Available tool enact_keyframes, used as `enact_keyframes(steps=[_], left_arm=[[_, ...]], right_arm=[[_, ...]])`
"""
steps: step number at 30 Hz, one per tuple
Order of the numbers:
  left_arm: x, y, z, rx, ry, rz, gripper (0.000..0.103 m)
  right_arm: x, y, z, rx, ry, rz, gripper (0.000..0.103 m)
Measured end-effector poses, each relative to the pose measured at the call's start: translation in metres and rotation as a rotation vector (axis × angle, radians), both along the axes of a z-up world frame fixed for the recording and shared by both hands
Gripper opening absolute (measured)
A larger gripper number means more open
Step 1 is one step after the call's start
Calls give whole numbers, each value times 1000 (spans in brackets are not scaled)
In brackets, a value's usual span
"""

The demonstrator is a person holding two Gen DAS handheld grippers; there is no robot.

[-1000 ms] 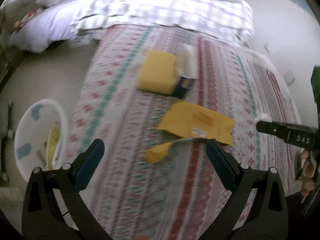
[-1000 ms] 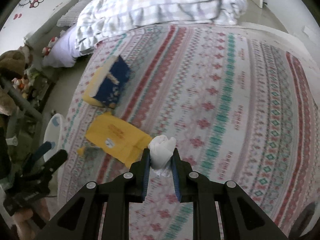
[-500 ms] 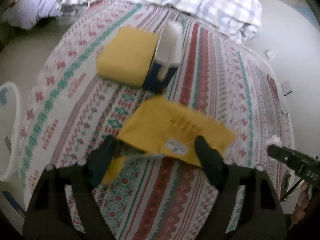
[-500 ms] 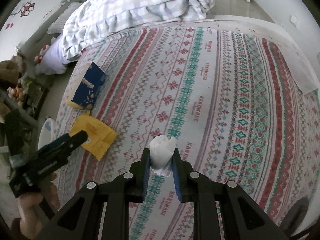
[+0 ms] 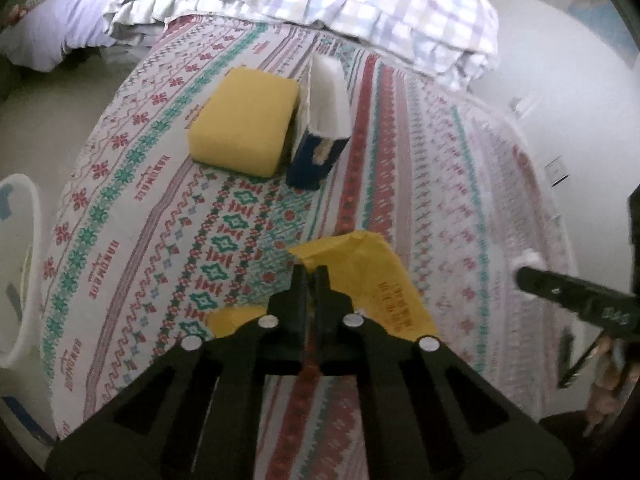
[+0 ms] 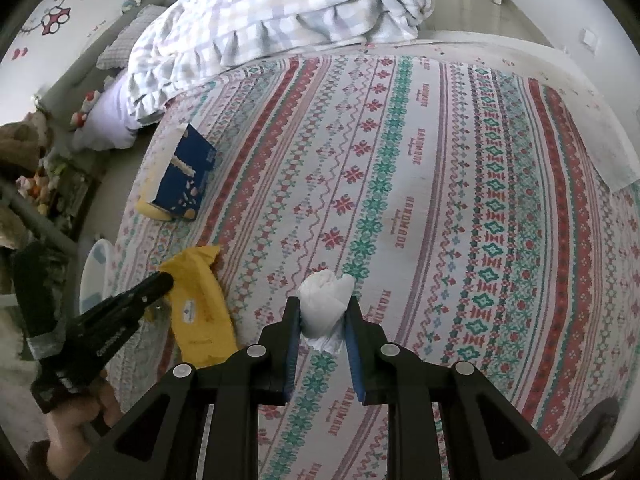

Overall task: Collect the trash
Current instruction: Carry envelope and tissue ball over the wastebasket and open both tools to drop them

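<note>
My left gripper (image 5: 311, 276) is shut on the edge of a yellow padded envelope (image 5: 372, 280) that lies on the patterned bedspread (image 5: 168, 216). The envelope also shows in the right wrist view (image 6: 200, 308), with the left gripper (image 6: 160, 280) on it. My right gripper (image 6: 323, 312) is shut on a crumpled white tissue (image 6: 324, 308) and holds it above the bedspread. The right gripper shows in the left wrist view at the right edge (image 5: 528, 268). A white trash bin (image 5: 16, 272) stands on the floor left of the bed.
A yellow box (image 5: 244, 124) and an open blue carton (image 5: 320, 128) sit on the bed further back. A checked duvet (image 5: 320, 4) is bunched at the head. The bin rim shows in the right wrist view (image 6: 94, 276). Stuffed toys (image 6: 28, 160) lie at the left.
My left gripper moved forward to the yellow envelope and closed on its edge; it was open one second ago. My right gripper kept hold of the tissue and shifted right over the bed.
</note>
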State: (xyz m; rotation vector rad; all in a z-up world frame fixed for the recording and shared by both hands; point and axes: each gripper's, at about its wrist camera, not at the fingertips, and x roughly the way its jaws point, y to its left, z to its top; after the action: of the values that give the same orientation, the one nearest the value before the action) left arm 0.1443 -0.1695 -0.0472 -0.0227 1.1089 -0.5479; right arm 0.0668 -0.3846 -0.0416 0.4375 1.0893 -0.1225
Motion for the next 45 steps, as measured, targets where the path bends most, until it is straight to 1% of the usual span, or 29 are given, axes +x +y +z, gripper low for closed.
enact_keyframes(steps=[8,14,19,23,31,38,45], left_arm=[[-12,9,18,-93,-27,-35,2],[-13,29,41,-163,-67,-17,2],[-11,50,53,-190,-101,14,2],[-7,74,64,-208,-125,61,2],[0,126,78,-211,-175,166,2],[4,180,89,-211,-220,277,2],[4,228,89,-182,-249,380,2]], right_arm=[[6,13,6,3,-15,10,23],[11,24,11,10,-34,18,23],[16,33,15,17,-46,31,23],[21,46,18,27,-57,54,23],[36,85,20,32,-65,114,23],[49,124,17,36,-65,172,23],[60,163,11,30,-65,235,23]])
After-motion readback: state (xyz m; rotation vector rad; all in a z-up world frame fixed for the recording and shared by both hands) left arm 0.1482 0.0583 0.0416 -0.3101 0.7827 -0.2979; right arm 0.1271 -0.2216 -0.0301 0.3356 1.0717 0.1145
